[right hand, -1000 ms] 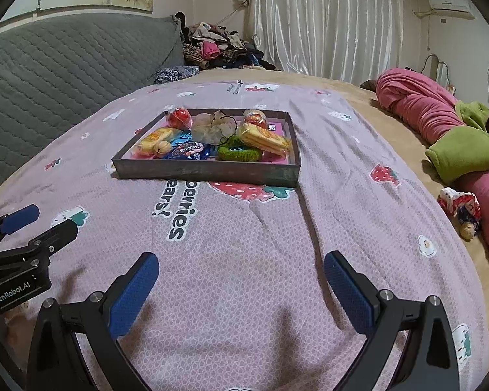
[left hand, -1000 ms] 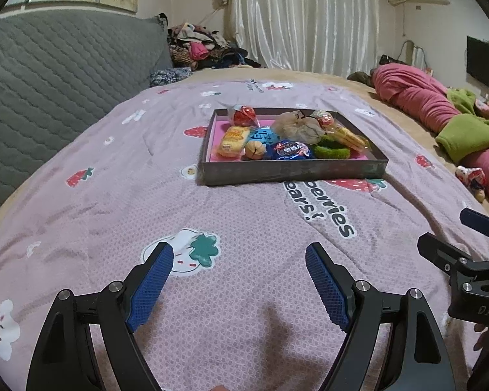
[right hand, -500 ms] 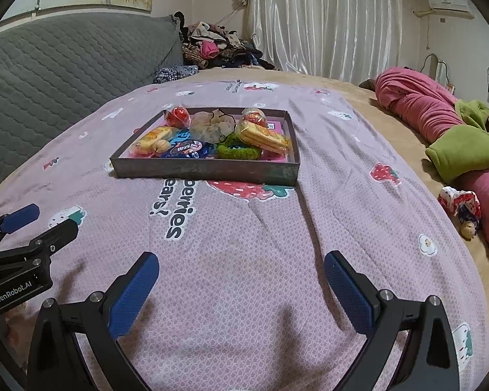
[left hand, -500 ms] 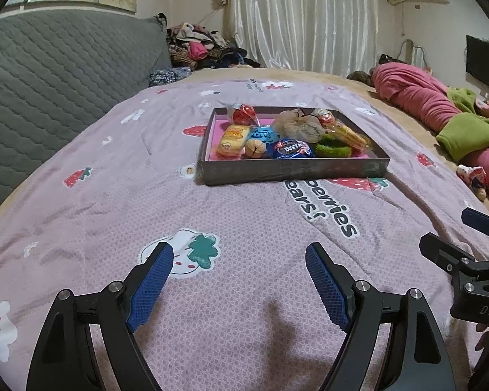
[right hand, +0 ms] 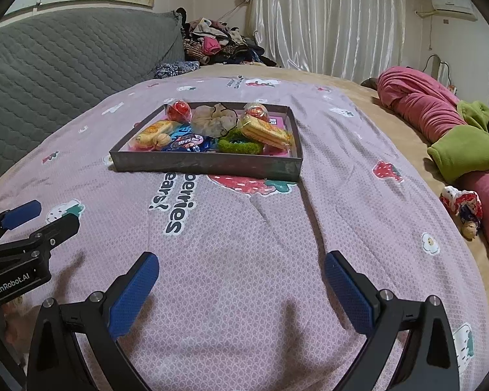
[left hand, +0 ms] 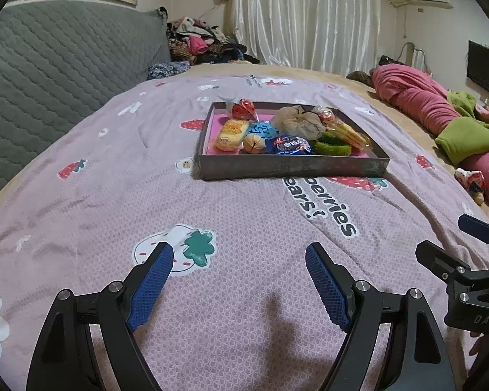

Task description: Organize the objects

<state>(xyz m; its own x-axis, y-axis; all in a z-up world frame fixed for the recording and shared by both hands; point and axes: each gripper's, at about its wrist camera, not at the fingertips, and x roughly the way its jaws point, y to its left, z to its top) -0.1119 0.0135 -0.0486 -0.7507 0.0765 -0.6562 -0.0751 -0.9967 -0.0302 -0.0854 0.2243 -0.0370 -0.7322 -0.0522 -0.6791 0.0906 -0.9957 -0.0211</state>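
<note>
Two grippers, both yours, both spread wide with nothing between the blue pads: your left gripper [left hand: 239,254] and your right gripper [right hand: 241,262] hang side by side over the pink strawberry-print bedspread [left hand: 244,215]. Well ahead of both tools sits the shallow dark rectangular tray with a pink floor [left hand: 290,167], slightly right of your left gripper's line, slightly left of your right's. Inside it, packed close: a yellow wrapped cake [left hand: 232,132] at the left, a blue foil snack packet [left hand: 288,145] at the near wall, a fuzzy green hair tie [right hand: 239,145], a beige fabric scrunchie [right hand: 215,119], a long yellow wafer pack [right hand: 265,133] and a red round candy [right hand: 178,110] at the far corner.
</note>
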